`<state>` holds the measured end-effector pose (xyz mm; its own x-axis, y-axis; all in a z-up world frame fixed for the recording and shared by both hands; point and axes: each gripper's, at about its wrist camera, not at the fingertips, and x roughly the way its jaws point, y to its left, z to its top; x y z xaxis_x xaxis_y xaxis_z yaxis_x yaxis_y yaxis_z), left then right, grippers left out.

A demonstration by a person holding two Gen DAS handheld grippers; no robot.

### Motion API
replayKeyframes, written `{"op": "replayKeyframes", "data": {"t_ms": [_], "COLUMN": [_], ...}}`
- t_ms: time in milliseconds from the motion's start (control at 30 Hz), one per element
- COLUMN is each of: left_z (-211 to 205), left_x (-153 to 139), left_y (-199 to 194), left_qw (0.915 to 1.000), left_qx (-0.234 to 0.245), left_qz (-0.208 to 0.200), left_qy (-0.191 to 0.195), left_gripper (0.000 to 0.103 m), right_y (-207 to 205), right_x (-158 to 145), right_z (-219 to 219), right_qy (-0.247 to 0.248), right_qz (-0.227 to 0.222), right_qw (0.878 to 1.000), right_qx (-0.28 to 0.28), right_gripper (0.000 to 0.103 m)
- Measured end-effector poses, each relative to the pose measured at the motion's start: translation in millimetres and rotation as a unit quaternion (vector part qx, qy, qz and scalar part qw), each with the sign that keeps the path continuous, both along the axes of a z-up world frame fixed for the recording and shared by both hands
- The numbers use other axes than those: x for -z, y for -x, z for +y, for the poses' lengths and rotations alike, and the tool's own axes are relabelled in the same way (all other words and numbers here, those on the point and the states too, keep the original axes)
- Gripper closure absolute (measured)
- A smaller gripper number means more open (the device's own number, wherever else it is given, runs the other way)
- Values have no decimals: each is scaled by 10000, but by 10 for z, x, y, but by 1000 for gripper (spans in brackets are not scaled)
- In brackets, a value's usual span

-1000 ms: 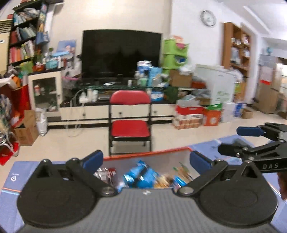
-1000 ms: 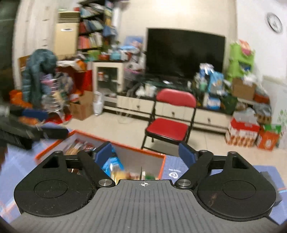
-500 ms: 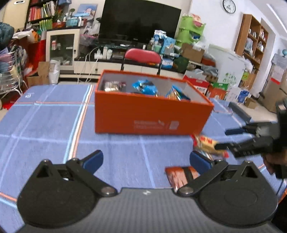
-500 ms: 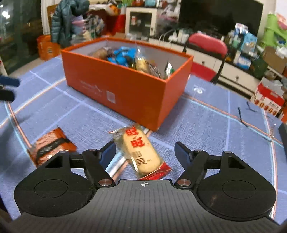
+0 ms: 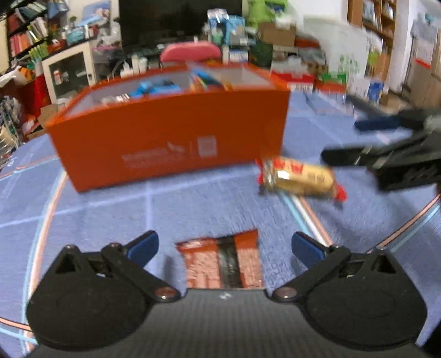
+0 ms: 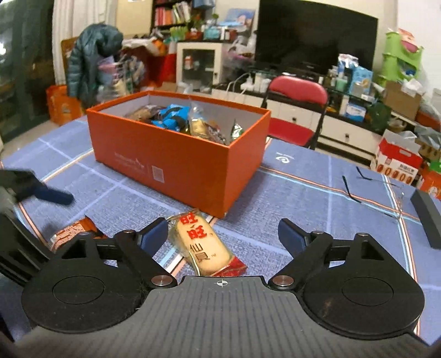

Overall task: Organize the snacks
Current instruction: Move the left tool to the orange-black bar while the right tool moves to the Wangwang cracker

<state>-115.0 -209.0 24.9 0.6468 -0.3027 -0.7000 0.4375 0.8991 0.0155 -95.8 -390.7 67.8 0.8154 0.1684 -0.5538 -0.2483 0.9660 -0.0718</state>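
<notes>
Rice cracker packet (image 6: pixel 203 245), right gripper (image 6: pixel 222 236) reopened (astride, lower)

Home living room – television (image 6: pixel 314 35), bookshelves (image 6: pixel 171 13), folding chair (image 6: pixel 297 107)

A big dark television (image 6: pixel 314 35) stands on a low white cabinet (image 6: pixel 339 129). A red folding chair (image 6: pixel 296 110) sits before it, bookshelves (image 6: pixel 171 13) behind.

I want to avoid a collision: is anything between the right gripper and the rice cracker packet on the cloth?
Nothing visible. The rice cracker packet lies alone between the open jaws of the right gripper, near the orange box.
</notes>
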Motion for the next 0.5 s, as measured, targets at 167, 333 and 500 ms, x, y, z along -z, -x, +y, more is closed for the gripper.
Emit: {"op": "replayKeyframes", "data": {"t_ms": [167,333,500], "left_z": [261,678,961], "left_x": [162,136,20], "left_y": [-2,-46,-38], "left_qw": [9998,9990,9987], "left_qx": [-160,-347,-311], "left_qz": [66,80,-78], "left_qy": [-82,-255,-400], "left_gripper": [1,1,1], "right_y": [-57,-310,-532], "right_x": [37,220,376], "right_z": [-4,85,199], "right_qy": [176,228,215], "right_qz": [170,621,1014], "right_qw": [9994,9958,9914], "right_qx": [-245,-638,-803], "right_gripper": [25,48,51]}}
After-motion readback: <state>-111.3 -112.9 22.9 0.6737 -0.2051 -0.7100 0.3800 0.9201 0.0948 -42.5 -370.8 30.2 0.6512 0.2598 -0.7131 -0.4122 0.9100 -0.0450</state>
